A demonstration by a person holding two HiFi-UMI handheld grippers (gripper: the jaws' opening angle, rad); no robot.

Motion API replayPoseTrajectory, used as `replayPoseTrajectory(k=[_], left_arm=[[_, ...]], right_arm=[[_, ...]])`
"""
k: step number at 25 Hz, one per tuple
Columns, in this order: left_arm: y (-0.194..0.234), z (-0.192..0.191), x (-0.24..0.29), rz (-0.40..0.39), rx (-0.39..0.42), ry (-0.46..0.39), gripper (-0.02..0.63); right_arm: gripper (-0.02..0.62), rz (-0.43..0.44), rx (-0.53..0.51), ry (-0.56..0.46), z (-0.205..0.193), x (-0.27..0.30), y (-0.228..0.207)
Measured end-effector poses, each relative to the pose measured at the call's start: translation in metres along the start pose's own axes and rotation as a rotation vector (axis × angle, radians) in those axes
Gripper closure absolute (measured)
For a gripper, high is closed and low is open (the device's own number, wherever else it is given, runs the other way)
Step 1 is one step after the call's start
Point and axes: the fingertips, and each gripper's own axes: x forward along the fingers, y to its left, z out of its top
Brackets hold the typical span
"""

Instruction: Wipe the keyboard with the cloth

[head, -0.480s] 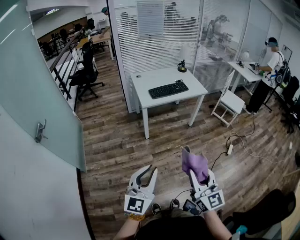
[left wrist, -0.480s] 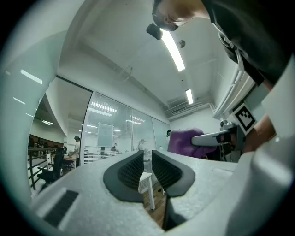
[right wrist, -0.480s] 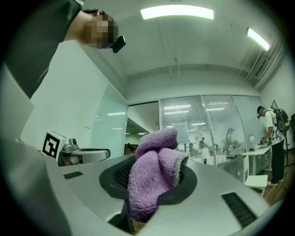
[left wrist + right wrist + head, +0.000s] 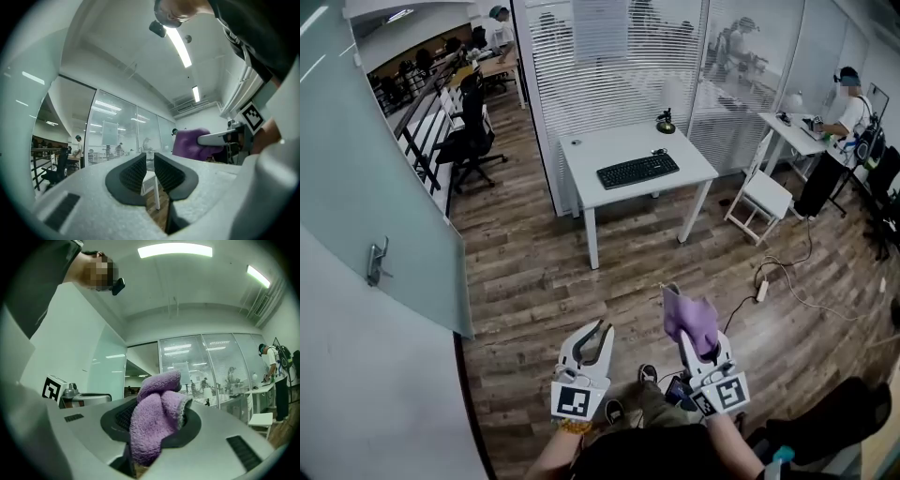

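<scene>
A black keyboard (image 4: 637, 171) lies on a white table (image 4: 591, 150) well ahead of me, across the wooden floor. My right gripper (image 4: 677, 310) is shut on a purple cloth (image 4: 691, 321), which bunches up between its jaws (image 4: 157, 427). My left gripper (image 4: 602, 330) is held beside it, its jaws nearly together with nothing between them (image 4: 150, 171). From the left gripper view the purple cloth (image 4: 190, 143) shows off to the right. Both grippers are far from the table.
A glass partition with blinds (image 4: 619, 56) stands behind the table. A small black lamp (image 4: 664, 122) sits at the table's far edge. A white chair (image 4: 759, 197) and a cable with a power strip (image 4: 759, 292) lie to the right. A frosted glass door (image 4: 375, 187) is at left.
The table and keyboard have shifted slightly in the head view as I step forward. Both grippers keep their poses; the cloth stays held.
</scene>
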Motion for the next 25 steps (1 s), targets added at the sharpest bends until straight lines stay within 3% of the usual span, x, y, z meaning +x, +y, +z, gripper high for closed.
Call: replayPoseTrajectory(k=[6,19,25], left_arm=[[0.010,-0.008,0.046,-0.008,0.013,0.026,0.543],[0.030,-0.019,0.203,-0.006,0.072,0.073,0.543],[0.038,-0.030,0.253,0.042,0.059,0.082,0.543]], right_arm=[[0.488,-0.010,0.032,0.008,-0.018,0.028,-0.039],[0.488,0.021,0.098,0.002,-0.044,0.128,-0.173],[0.488,0.065,0.099,0.021,-0.058,0.164,-0.219]])
